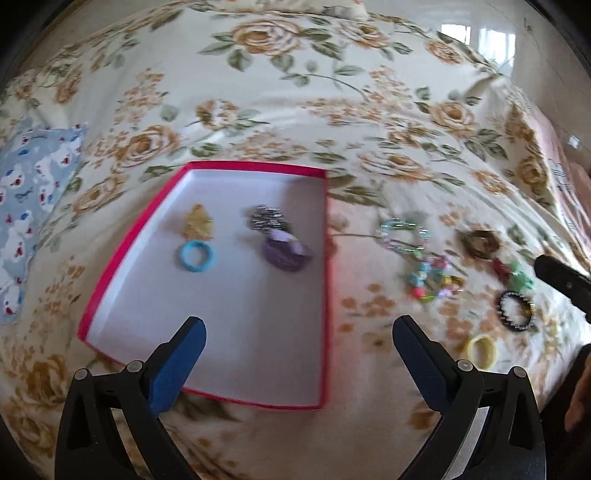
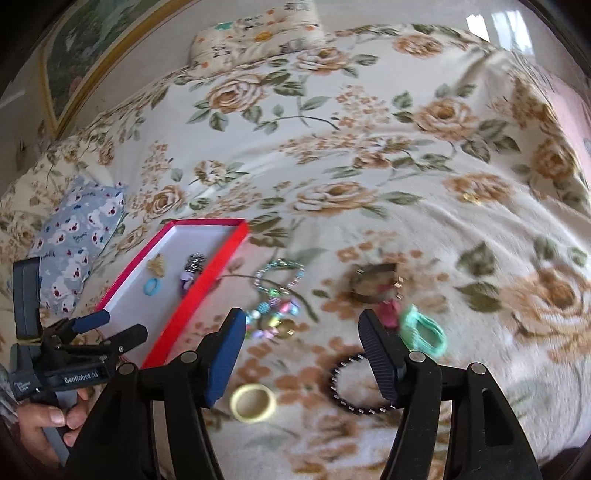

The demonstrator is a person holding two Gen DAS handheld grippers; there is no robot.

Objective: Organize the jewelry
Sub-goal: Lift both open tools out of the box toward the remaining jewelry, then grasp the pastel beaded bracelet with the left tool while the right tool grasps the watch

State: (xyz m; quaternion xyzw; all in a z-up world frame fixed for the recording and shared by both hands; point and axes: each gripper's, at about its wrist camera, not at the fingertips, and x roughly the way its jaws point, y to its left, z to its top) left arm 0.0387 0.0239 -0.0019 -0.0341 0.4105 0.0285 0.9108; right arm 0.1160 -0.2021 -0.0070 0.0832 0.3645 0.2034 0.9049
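Note:
A red-rimmed box [image 1: 325,295] [image 2: 199,295] with a white floor lies on the floral bedspread. It holds a blue hair tie [image 1: 196,256], a gold piece [image 1: 198,221], a silver piece [image 1: 266,218] and a purple piece [image 1: 286,253]. My left gripper [image 1: 299,332] is open and empty above the box's near right side. On the bedspread to the right lie a yellow hair tie [image 2: 253,402], a black beaded bracelet [image 2: 356,386], a green hair tie [image 2: 424,332], a colourful bead bracelet [image 2: 275,314] and a brown ring [image 2: 373,282]. My right gripper [image 2: 303,332] is open and empty above them.
A blue patterned pillow [image 1: 26,206] [image 2: 79,232] lies left of the box. A cream pillow [image 2: 255,35] sits at the bed's far end. A framed picture [image 2: 85,55] leans at the far left. The bed's edge falls off at the right.

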